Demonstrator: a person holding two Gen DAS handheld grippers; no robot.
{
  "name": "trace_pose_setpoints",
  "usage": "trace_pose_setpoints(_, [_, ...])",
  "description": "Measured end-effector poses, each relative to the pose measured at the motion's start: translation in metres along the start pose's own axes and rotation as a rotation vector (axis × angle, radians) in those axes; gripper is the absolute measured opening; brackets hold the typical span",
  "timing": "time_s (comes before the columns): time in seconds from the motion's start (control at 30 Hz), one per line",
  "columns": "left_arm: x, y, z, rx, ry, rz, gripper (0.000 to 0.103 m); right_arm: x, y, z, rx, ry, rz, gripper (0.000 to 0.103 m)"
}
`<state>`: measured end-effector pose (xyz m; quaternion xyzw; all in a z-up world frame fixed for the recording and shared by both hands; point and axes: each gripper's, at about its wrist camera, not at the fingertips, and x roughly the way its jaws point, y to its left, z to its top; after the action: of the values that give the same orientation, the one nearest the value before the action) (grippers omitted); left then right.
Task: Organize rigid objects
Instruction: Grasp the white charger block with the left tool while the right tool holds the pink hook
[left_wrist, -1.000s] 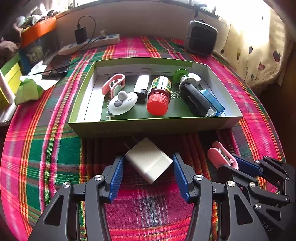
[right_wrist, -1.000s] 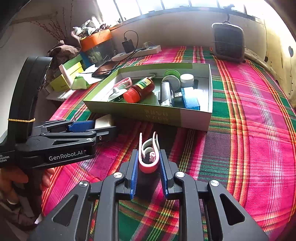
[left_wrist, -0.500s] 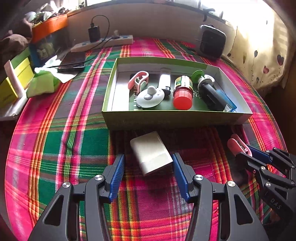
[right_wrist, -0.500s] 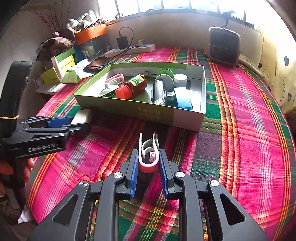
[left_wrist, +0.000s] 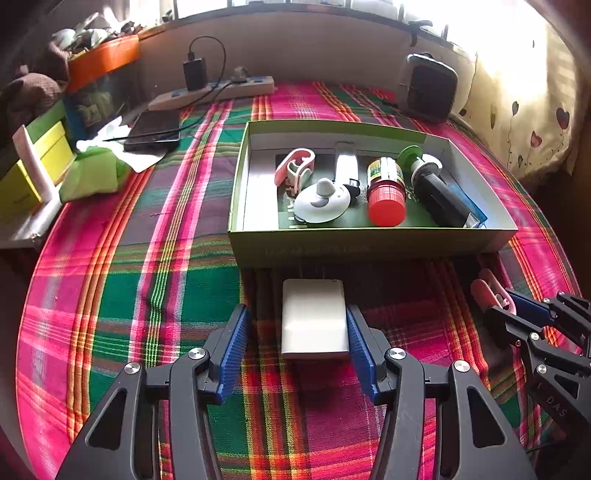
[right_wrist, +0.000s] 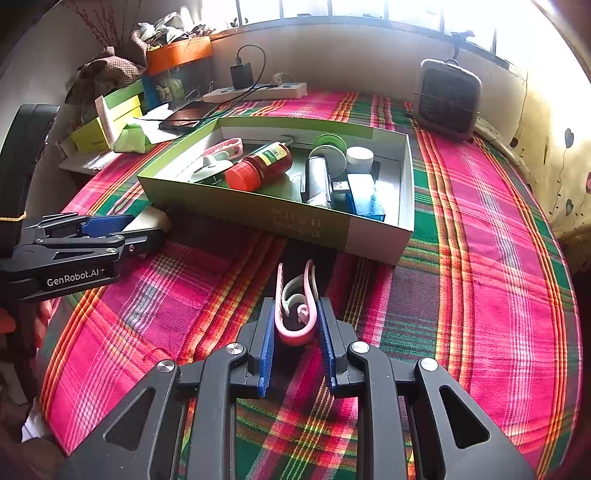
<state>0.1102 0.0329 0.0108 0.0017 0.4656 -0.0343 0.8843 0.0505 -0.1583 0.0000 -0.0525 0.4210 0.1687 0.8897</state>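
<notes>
A white rectangular block (left_wrist: 314, 319) lies on the plaid cloth in front of the green box (left_wrist: 369, 243). My left gripper (left_wrist: 296, 312) is open around it; the block touches the right finger (left_wrist: 360, 343), with a gap on the left side. My right gripper (right_wrist: 296, 304) is shut on a pink and white clip (right_wrist: 295, 334), just short of the box's front wall (right_wrist: 258, 210). The left wrist view shows that gripper (left_wrist: 517, 314) and clip (left_wrist: 487, 291) at the right. The box holds a red-capped bottle (left_wrist: 386, 188), another pink clip (left_wrist: 295, 168) and several small items.
Behind the box stand a dark square appliance (left_wrist: 430, 86), a power strip with a charger (left_wrist: 214, 92) and a phone (left_wrist: 153, 129). Yellow-green boxes (left_wrist: 33, 173) and a green cloth (left_wrist: 92, 173) crowd the left edge. Bare plaid cloth (right_wrist: 480, 258) stretches right of the box.
The white block, skewed a second ago, now sits square between my left fingers, and the box appears further right in that view. My right gripper keeps its hold on the pink clip.
</notes>
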Motion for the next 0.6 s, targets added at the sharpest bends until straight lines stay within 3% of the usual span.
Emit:
trace_pose_setpoints(0.33, [0.0013,0.0011,-0.0043,0.05,-0.066,0.01,0.052,0.0056,0.0008,0.0059,0.006,0.0,-0.025,0.026])
trace_pose_setpoints(0.6, [0.0016,0.0018,-0.0048,0.05,-0.067,0.001,0.053,0.0066,0.0032,0.0068,0.006,-0.001,-0.035,0.028])
